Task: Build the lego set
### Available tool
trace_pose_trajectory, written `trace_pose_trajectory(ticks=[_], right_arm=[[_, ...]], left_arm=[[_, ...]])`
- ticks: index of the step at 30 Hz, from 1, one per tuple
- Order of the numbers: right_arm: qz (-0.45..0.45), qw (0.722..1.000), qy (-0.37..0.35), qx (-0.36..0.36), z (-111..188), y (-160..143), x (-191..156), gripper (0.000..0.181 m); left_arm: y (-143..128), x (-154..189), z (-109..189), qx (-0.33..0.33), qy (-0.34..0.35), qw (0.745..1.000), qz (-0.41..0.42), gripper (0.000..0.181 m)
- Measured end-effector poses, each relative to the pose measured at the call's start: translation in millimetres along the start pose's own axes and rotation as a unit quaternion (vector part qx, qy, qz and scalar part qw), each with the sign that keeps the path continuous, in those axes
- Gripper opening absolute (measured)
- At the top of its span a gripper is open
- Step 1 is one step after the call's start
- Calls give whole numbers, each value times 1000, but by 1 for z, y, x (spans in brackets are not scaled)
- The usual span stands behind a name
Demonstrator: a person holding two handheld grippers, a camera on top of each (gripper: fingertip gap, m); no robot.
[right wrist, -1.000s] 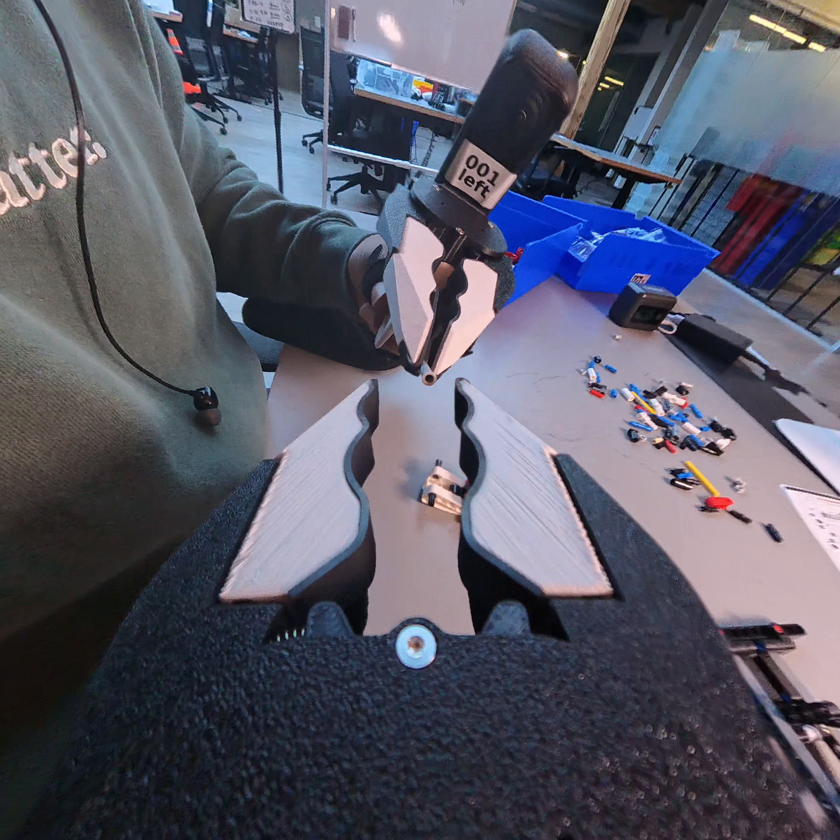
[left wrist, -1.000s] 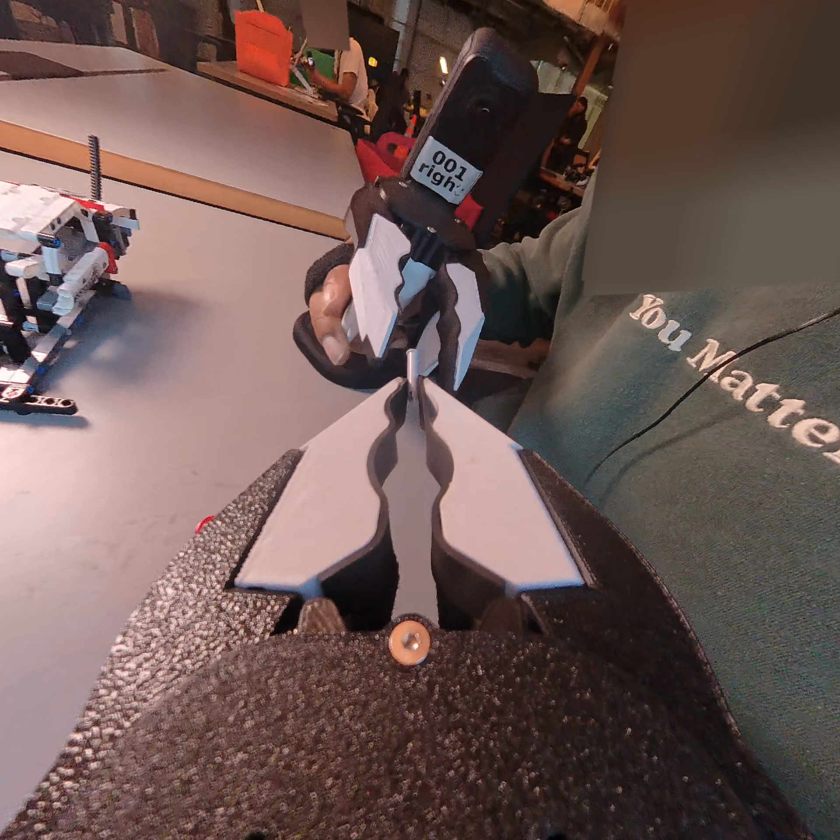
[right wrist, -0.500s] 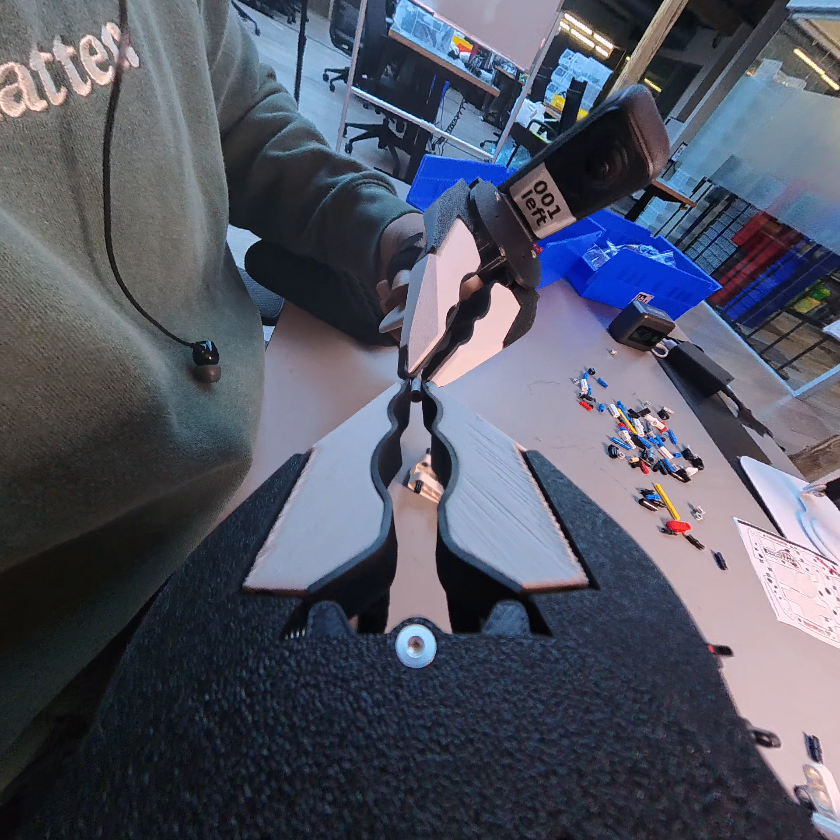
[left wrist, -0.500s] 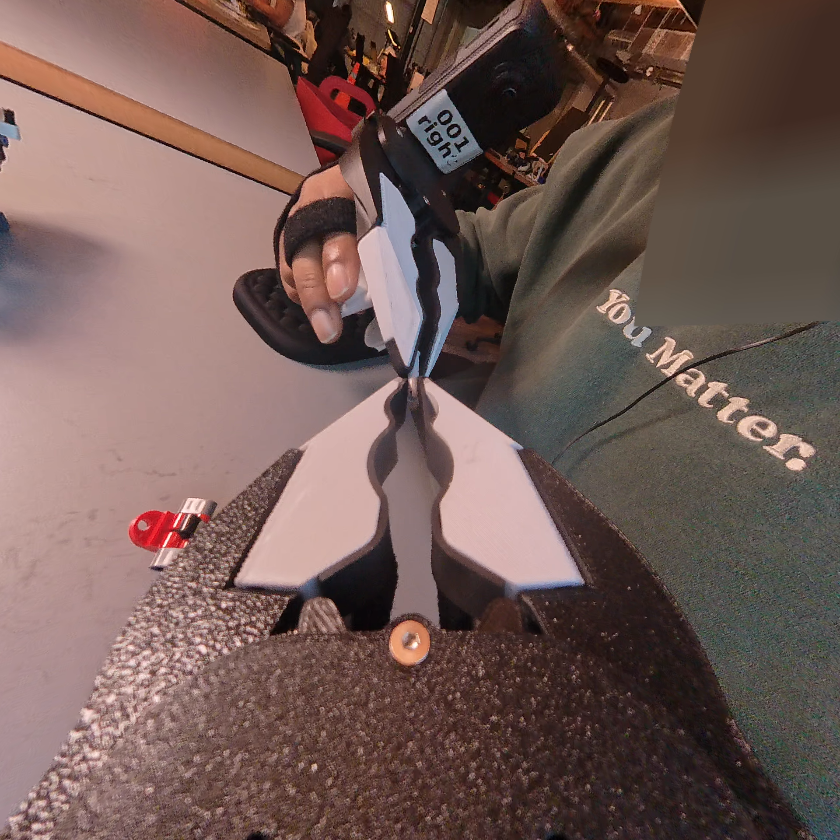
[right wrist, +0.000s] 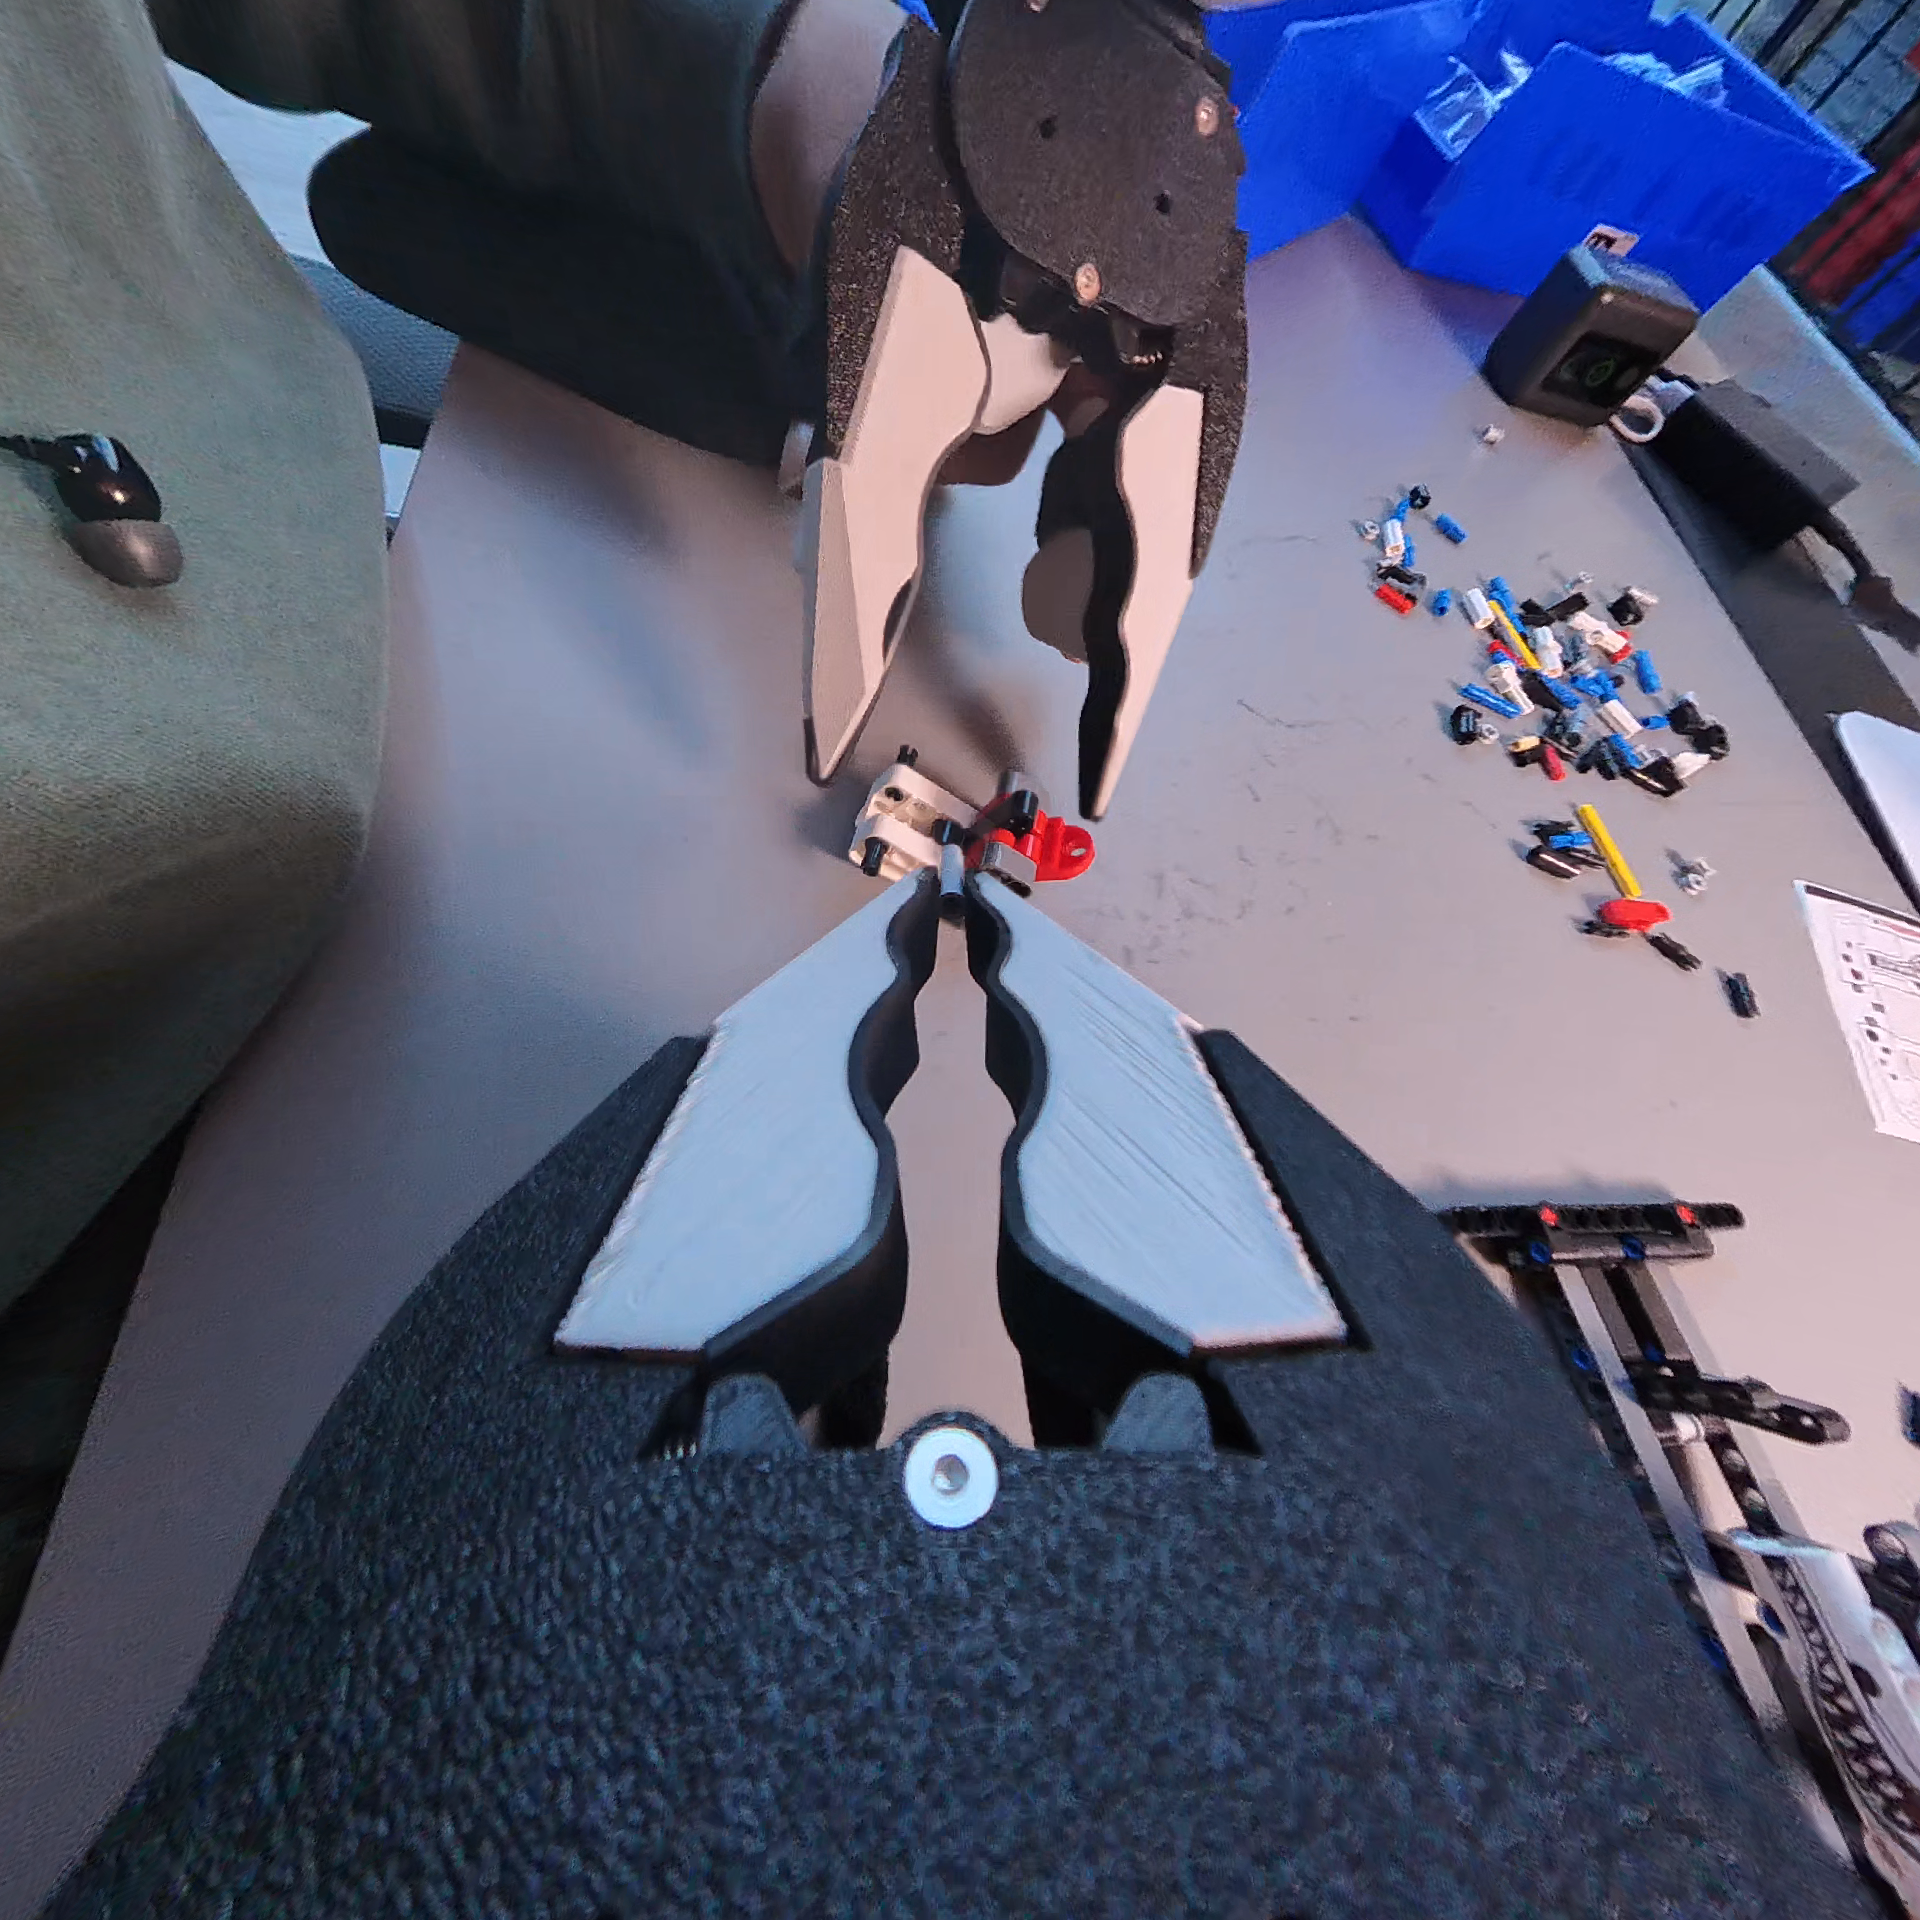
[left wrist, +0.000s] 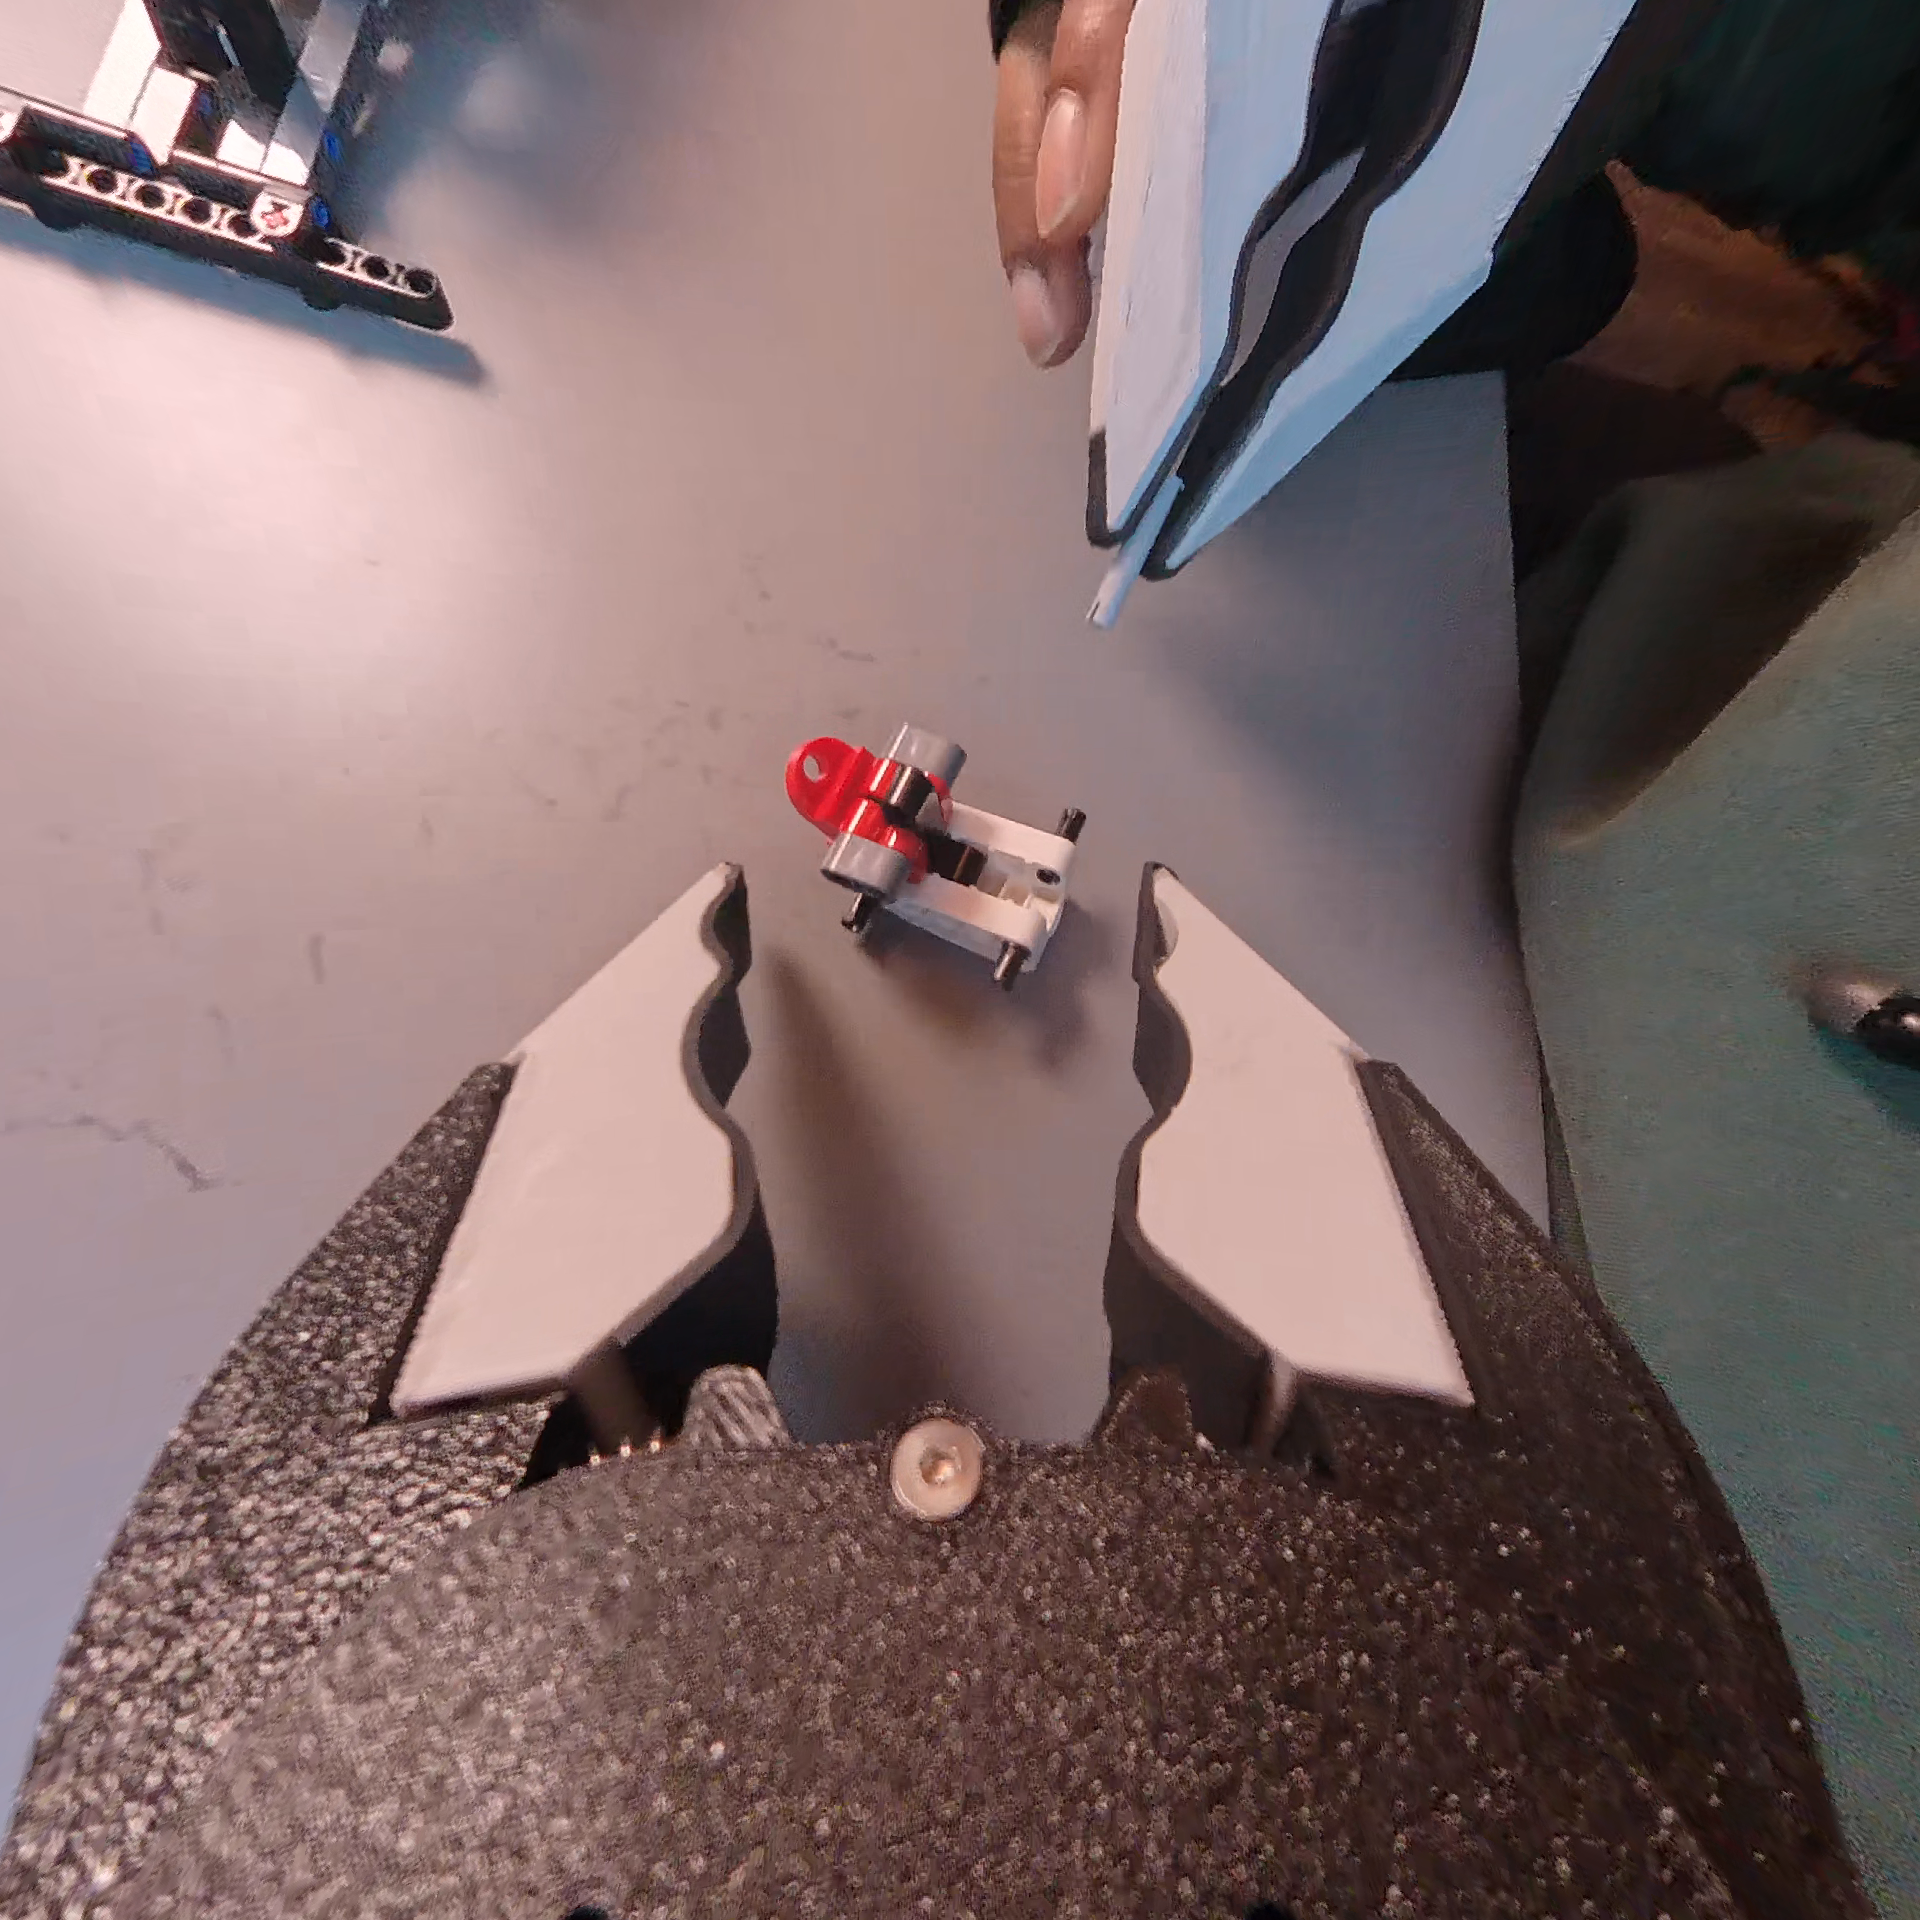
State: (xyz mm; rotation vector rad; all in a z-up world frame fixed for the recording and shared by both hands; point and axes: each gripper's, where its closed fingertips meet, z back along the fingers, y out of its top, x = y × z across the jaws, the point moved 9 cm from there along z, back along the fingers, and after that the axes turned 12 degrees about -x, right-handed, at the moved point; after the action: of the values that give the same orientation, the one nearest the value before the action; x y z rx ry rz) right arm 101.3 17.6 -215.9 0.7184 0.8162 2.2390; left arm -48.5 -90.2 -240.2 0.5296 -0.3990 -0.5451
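Note:
A small sub-assembly [left wrist: 940,868] of white, red and grey pieces lies on the grey table; it also shows in the right wrist view [right wrist: 904,816]. My left gripper [left wrist: 940,883] is open and empty, with its fingertips low on either side of the sub-assembly; it also shows in the right wrist view [right wrist: 956,790]. My right gripper [right wrist: 951,891] is shut on a small grey pin [right wrist: 948,871], just short of the sub-assembly. In the left wrist view the right gripper [left wrist: 1127,551] hangs above the table with the pin [left wrist: 1110,590] sticking out of its tips.
The large black and white model [left wrist: 197,177] stands at the far left; part of it shows in the right wrist view [right wrist: 1662,1351]. There are also a pile of loose small parts [right wrist: 1558,686], blue bins [right wrist: 1558,156], a black box [right wrist: 1590,343] and an instruction sheet [right wrist: 1870,997]. The person's green sweater borders the table. Spacing between my two grippers at the tips: around 6 cm.
The pin passed from my left gripper to my right one. The left gripper opened and swung down around the sub-assembly. The right gripper shut on the pin and tilted toward the table.

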Motion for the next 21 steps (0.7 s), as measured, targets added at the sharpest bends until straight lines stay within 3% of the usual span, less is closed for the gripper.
trace_pose_trajectory(ticks=[3, 11, 21], right_arm=[[11, 1000, 12, -3, -3, -1, 3, 4], [-4, 1000, 6, 6, 2, -11, 9, 5], [-6, 1000, 8, 10, 2, -11, 11, 5]], left_arm=[[5, -5, -11, -23, -18, 999, -16, 81], [12, -6, -16, -57, -5, 996, -71, 75], [0, 1, -10, -47, 12, 998, -37, 64]])
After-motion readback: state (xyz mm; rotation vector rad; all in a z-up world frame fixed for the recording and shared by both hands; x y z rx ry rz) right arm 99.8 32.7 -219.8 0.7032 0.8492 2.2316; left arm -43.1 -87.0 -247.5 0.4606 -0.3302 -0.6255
